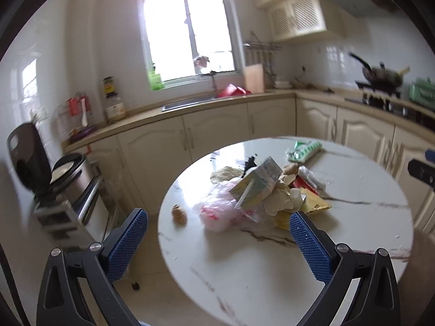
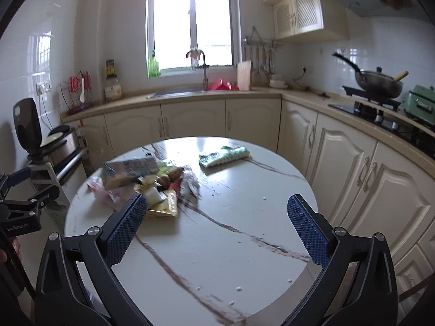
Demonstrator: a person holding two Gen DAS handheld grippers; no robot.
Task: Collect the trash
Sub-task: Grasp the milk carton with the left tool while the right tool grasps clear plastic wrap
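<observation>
Left wrist view: your left gripper point(image 1: 218, 240) hangs wide open and empty, near the trash pile point(image 1: 261, 193) on the round table point(image 1: 272, 271).
Right wrist view: your right gripper point(image 2: 217, 221) gapes empty; green wrapper point(image 2: 224, 156) lies far right.
Progress: nothing collected yet, you judge.

Motion blur smeared the trash pile point(image 2: 144, 182), its carton's print unreadable; at three o'clock, the green appliance point(image 2: 420, 106) was cut by the edge.
</observation>
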